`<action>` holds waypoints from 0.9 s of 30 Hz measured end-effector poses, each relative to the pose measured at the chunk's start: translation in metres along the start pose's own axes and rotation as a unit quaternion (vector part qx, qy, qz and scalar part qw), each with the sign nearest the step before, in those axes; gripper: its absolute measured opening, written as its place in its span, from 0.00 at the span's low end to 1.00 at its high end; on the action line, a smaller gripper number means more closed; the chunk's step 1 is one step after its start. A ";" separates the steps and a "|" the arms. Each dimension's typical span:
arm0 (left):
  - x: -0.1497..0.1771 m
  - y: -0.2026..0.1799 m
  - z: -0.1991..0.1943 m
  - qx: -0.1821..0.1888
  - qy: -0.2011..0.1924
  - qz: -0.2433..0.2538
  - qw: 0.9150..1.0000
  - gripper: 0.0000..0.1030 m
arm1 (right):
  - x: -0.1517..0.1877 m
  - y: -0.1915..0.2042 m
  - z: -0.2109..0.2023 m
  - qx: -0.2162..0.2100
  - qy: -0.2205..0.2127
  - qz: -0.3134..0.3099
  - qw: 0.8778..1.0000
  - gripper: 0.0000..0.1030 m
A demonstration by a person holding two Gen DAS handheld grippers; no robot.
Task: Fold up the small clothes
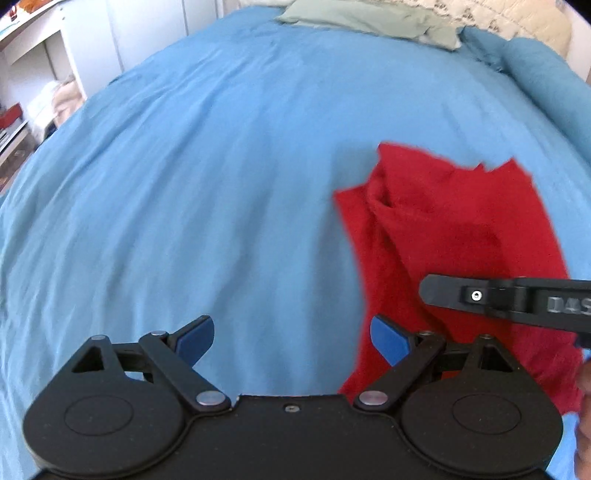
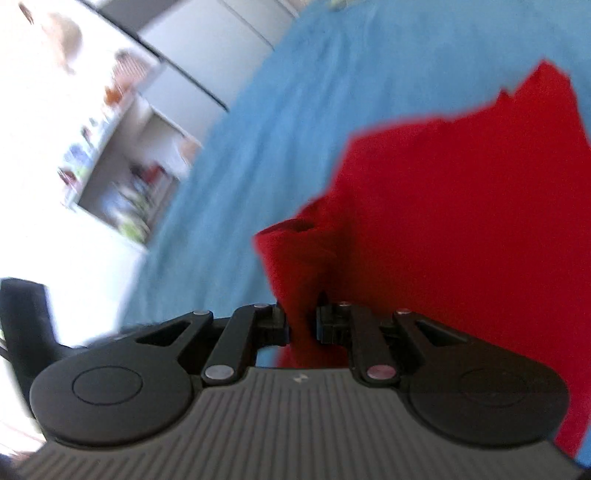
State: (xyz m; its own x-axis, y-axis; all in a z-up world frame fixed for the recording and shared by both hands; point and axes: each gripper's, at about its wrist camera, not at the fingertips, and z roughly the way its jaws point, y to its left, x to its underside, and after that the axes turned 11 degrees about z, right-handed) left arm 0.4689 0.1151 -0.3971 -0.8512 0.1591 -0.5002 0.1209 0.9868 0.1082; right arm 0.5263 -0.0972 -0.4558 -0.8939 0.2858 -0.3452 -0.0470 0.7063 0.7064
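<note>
pinching crumpled red fleece cloth between closed jaws of right gripper; left gripper jaws spread, empty, cloth just right; folding barely begun.

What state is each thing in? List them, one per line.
Red cloth: crumpled and unfolded, partly lifted off the bed, one bunched edge pinched.
Left gripper: jaws open, holding nothing, above the bedspread beside the cloth.
Right gripper: jaws shut on the red cloth.
Blue bedspread: spread over the bed, lightly wrinkled.
Green cloth: lying rumpled at the far end.
</note>
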 end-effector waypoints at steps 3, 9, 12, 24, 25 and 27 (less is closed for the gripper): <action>0.010 0.005 0.000 -0.002 0.002 -0.011 1.000 0.91 | 0.005 -0.006 0.008 0.017 0.005 -0.009 1.000 0.27; 0.011 0.015 -0.022 0.006 -0.021 -0.041 0.999 0.91 | -0.001 0.002 -0.019 -0.009 0.001 -0.028 1.000 0.93; 0.006 0.010 -0.046 0.021 -0.043 -0.043 0.998 0.92 | 0.000 0.004 -0.050 -0.002 -0.033 -0.041 0.999 0.94; 0.003 -0.056 -0.039 0.085 -0.046 0.048 0.994 0.91 | 0.011 -0.069 -0.105 0.134 -0.040 -0.006 0.990 0.93; 0.005 -0.054 -0.034 0.077 -0.038 0.037 0.996 0.91 | 0.014 -0.075 -0.103 0.133 -0.034 0.000 0.990 0.93; 0.010 -0.045 -0.026 0.070 -0.026 0.013 0.997 0.87 | 0.018 -0.081 -0.097 0.129 -0.027 0.010 0.991 0.92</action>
State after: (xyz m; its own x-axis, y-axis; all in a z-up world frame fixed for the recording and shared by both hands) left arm 0.4416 0.0713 -0.3846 -0.8199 0.1835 -0.5422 0.2169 0.9762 0.0024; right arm 0.4704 -0.2122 -0.4591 -0.8684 0.3310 -0.3692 0.0933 0.8403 0.5340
